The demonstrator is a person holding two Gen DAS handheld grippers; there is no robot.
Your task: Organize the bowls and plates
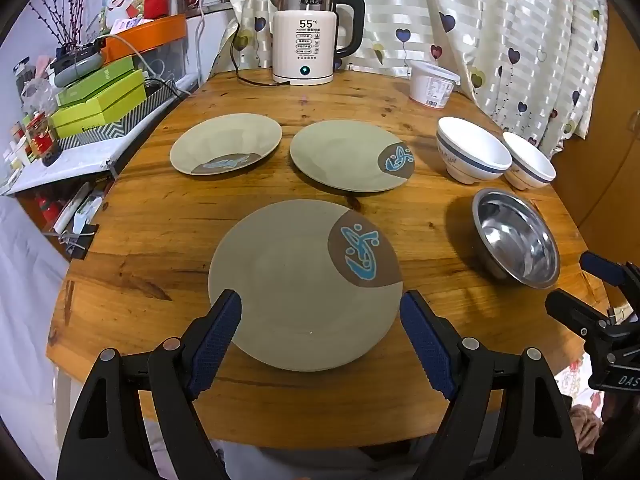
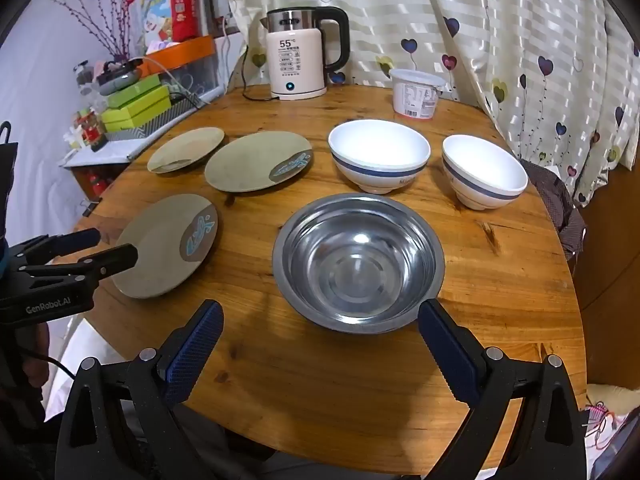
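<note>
Three grey-green plates with a brown patch and blue motif lie on the round wooden table [image 1: 160, 216]: a near plate [image 1: 304, 284], a far left plate [image 1: 226, 144] and a far middle plate [image 1: 350, 156]. My left gripper [image 1: 320, 312] hovers open over the near plate's front half, its blue pads apart and holding nothing. A steel bowl [image 2: 358, 262] sits in front of my right gripper [image 2: 320, 320], which is open and empty just short of the bowl's near rim. Two white bowls with a blue band stand behind it, one [image 2: 380, 154] in the middle, the other [image 2: 484, 170] further right.
An electric kettle [image 1: 310, 36] with its cord and a white plastic tub [image 1: 434, 84] stand at the table's back edge. A cluttered side shelf with green boxes [image 1: 100, 96] is on the left. A heart-patterned curtain [image 1: 500, 20] hangs behind and to the right.
</note>
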